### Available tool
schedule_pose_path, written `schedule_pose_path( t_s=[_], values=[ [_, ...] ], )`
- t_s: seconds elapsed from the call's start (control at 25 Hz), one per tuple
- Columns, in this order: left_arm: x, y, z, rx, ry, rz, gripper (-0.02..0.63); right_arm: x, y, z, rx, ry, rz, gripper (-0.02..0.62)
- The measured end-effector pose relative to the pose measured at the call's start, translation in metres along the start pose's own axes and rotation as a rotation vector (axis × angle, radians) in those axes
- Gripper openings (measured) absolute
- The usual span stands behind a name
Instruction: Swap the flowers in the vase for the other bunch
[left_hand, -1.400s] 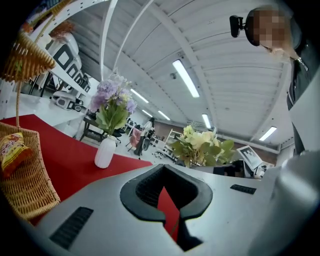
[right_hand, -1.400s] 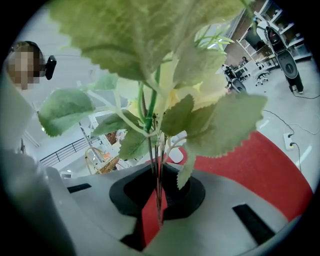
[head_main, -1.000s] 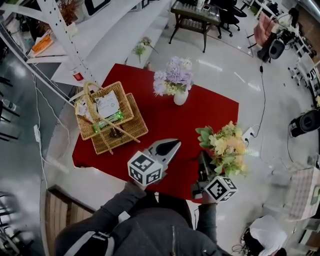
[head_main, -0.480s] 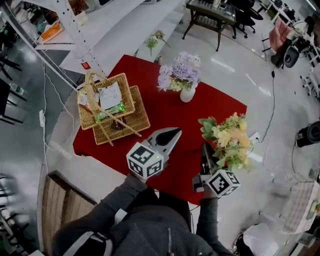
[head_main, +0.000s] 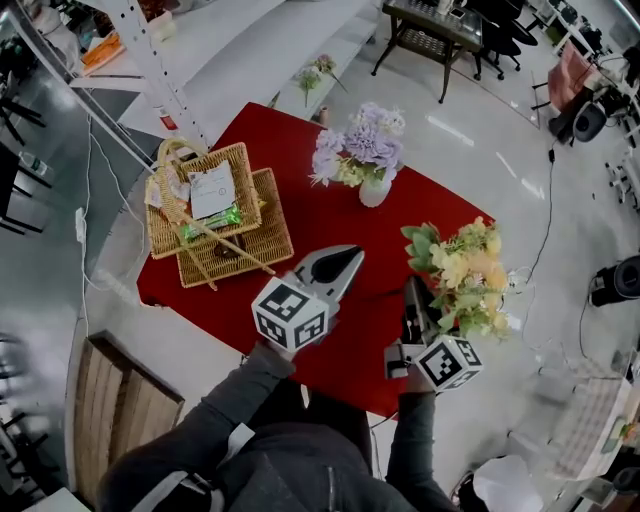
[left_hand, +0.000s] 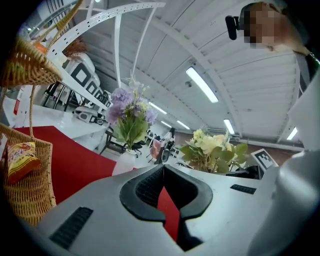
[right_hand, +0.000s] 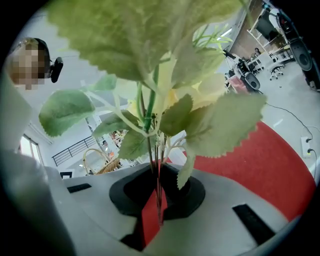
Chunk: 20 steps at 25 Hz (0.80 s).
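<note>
A white vase (head_main: 375, 190) with purple flowers (head_main: 362, 148) stands at the far side of the red table (head_main: 320, 215). In the left gripper view the vase (left_hand: 125, 162) sits ahead with its purple flowers (left_hand: 129, 107) above. My right gripper (head_main: 411, 300) is shut on the stems of a yellow bunch (head_main: 465, 275), held upright over the table's right edge; the stems (right_hand: 155, 175) run between its jaws under big green leaves. My left gripper (head_main: 345, 263) is shut with nothing in it, over the table's near middle. The yellow bunch (left_hand: 212, 150) shows to its right.
Two stacked wicker baskets (head_main: 215, 225) with a handle, a card and a green packet sit on the table's left. White shelving (head_main: 150, 60) stands at far left, a dark table (head_main: 435, 30) and chairs beyond. A wooden bench (head_main: 120, 410) is near left.
Both grippers have drifted slightly toward the vase side, the right one carrying the yellow bunch along. The head view has shifted. Jaws stay as they were.
</note>
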<state>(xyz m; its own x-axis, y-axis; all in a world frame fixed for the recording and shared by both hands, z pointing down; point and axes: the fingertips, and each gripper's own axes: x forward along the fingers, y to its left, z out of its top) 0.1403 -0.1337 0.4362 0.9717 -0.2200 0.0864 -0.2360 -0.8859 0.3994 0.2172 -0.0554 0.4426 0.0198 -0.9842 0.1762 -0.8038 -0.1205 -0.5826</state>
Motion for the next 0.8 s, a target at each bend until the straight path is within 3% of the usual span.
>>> schedule_pose_path(
  t_s=[0.28,0.8],
  values=[
    [0.014,0.013,0.0,-0.01,-0.007,0.039,0.009,0.01,-0.004,0.014,-0.01,-0.025,0.012,0.02],
    [0.043,0.039,0.002,0.056,-0.039,0.122,0.009,0.034,-0.021,0.028,0.004,-0.025,0.018,0.02]
  ],
)
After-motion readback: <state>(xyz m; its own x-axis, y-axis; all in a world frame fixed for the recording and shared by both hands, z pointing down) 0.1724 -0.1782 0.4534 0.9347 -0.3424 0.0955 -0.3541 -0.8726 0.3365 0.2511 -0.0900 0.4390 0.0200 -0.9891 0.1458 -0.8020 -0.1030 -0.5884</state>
